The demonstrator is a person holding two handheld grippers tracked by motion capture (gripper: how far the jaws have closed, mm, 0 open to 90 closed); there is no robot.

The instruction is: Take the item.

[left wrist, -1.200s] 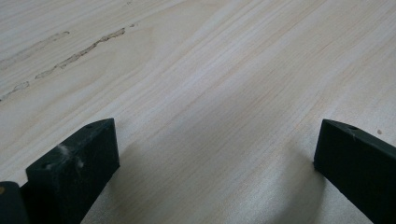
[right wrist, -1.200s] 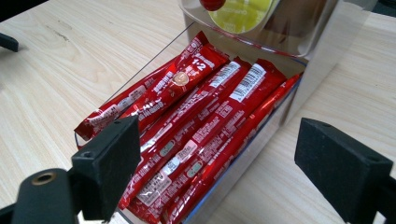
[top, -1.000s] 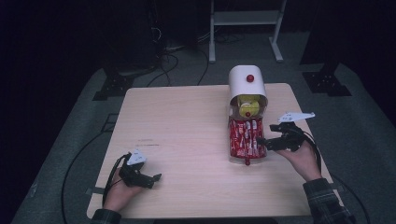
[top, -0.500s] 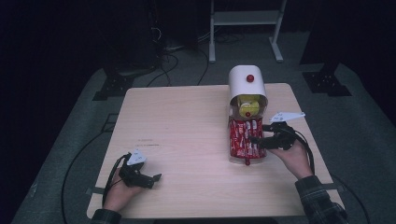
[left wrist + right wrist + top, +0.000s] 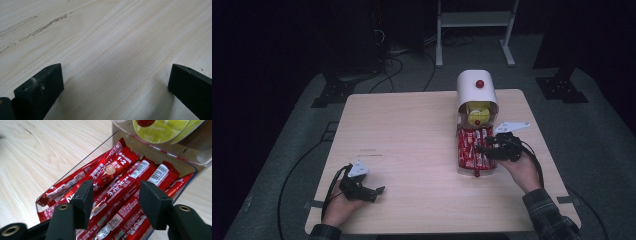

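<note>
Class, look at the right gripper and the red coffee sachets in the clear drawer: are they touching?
Cannot tell. In the right gripper view the right gripper has its jaws, just closing, straddling the red sachets, but whether the pads press them is unclear.

Each hand carries a black two-jaw gripper. The left gripper [image 5: 379, 190] and the right gripper [image 5: 479, 148] each bear a pale grey three-cornered plate on top: the left plate [image 5: 358, 168] and the right plate [image 5: 511, 126]. A black cable [image 5: 332, 187] loops from the left unit; another black cable [image 5: 537, 162] trails from the right unit. The jaws are flat, matte black blocks with squared ends. One left jaw face shows white scuff marks [image 5: 35, 81]. Brass-coloured inserts [image 5: 63, 207] sit in the right gripper's black arms. The right sleeve [image 5: 552, 217] is dark plaid, and the left cuff [image 5: 324, 232] matches it.
</note>
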